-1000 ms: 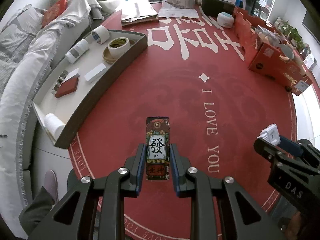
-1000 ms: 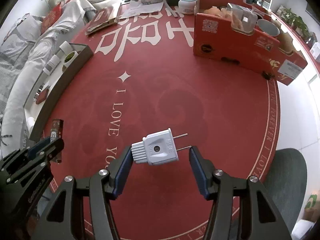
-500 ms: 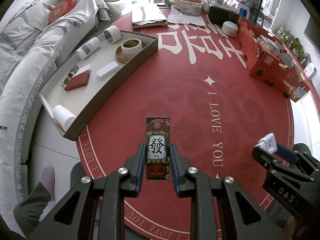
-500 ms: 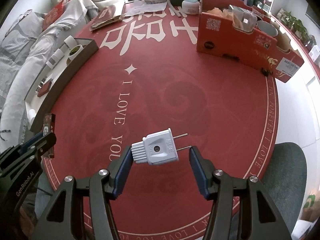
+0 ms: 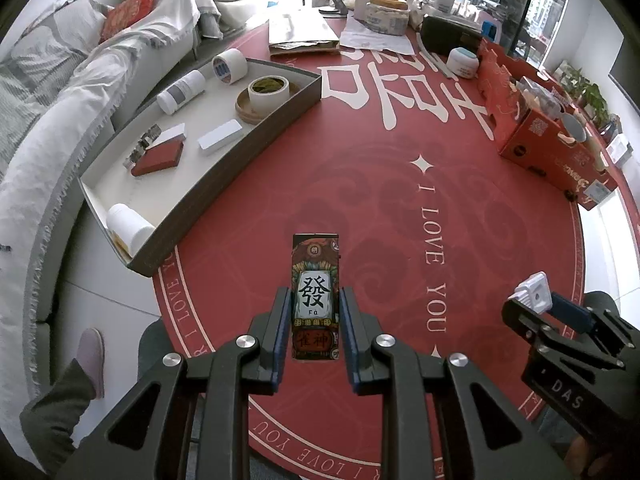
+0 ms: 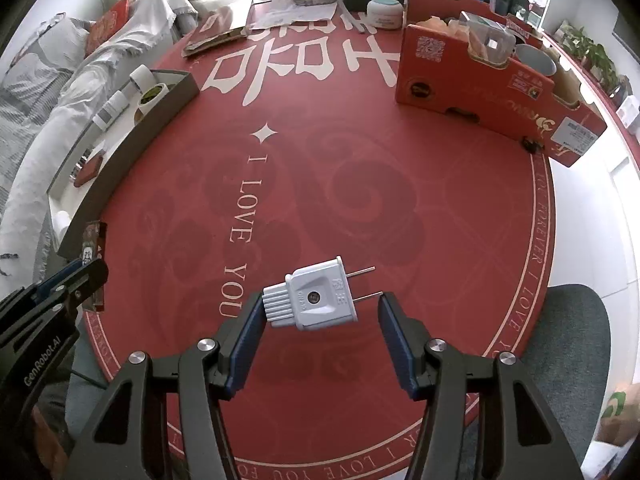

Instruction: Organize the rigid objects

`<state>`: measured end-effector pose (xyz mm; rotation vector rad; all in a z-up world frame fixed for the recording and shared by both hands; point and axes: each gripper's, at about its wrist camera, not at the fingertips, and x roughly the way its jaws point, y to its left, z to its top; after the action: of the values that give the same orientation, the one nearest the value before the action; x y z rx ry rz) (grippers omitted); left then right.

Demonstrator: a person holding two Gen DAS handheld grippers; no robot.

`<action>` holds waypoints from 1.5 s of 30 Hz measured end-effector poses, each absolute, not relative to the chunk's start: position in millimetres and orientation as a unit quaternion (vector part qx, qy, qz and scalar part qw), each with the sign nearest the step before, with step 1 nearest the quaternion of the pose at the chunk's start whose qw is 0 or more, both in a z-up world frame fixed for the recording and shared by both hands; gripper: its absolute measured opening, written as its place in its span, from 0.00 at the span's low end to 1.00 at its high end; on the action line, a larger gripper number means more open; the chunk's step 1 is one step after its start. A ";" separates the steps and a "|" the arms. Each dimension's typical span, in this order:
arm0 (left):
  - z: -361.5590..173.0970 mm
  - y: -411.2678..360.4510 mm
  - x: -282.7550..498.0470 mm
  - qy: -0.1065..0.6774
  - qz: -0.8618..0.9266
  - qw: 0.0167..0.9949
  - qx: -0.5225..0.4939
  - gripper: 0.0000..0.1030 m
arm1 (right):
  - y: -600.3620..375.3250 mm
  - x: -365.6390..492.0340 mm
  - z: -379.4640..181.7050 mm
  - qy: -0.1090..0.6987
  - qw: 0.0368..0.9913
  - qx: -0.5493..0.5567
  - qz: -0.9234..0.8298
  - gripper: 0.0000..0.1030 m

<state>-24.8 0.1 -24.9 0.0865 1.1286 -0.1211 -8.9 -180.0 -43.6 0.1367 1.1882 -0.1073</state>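
A narrow box printed with a mahjong tile stands lengthwise between the pads of my left gripper, which is shut on it above the red round table. A white two-prong plug lies crosswise in my right gripper. One pad presses its ribbed end and the other the tip of a prong. The left wrist view shows the right gripper with the plug at the far right. The right wrist view shows the left gripper with the box at the left edge.
A long grey tray at the table's left edge holds tape rolls, white bottles, a red box and a white block. An orange cardboard box of items stands at the right. Papers, a jar and other clutter fill the far side. A sofa lies beyond the tray.
Both grips look the same. The background drifts slightly in both views, and the tray sits a little more toward the centre of the left wrist view.
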 end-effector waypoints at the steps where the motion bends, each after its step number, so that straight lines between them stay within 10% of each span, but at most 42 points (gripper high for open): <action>1: -24.3 1.3 -24.2 0.534 -0.057 0.843 0.039 0.25 | -179.0 -7.9 -42.9 0.559 0.825 0.062 -0.050 0.57; 19: 33.4 118.7 81.5 0.490 0.064 0.869 -0.042 0.25 | -52.8 141.7 36.4 0.509 0.855 0.036 0.092 0.57; 33: -45.7 169.7 152.1 0.549 0.120 0.823 -0.087 0.26 | 29.2 235.8 -35.7 0.578 0.807 0.024 0.115 0.57; 37: -52.7 170.7 154.9 0.547 0.114 0.825 -0.092 0.71 | 30.9 242.7 -46.2 0.593 0.792 0.028 0.140 0.63; 39: -48.9 172.4 152.3 0.539 0.121 0.829 -0.092 0.77 | 27.5 241.6 -42.8 0.582 0.802 0.028 0.133 0.91; 45: -28.6 172.3 140.5 0.520 0.119 0.843 -0.075 0.89 | 14.7 224.1 -15.3 0.554 0.821 0.021 0.132 0.94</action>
<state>140.5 172.3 -28.6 -0.1582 1.0971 0.2514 224.1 14.7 -15.3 0.0455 1.1796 0.2815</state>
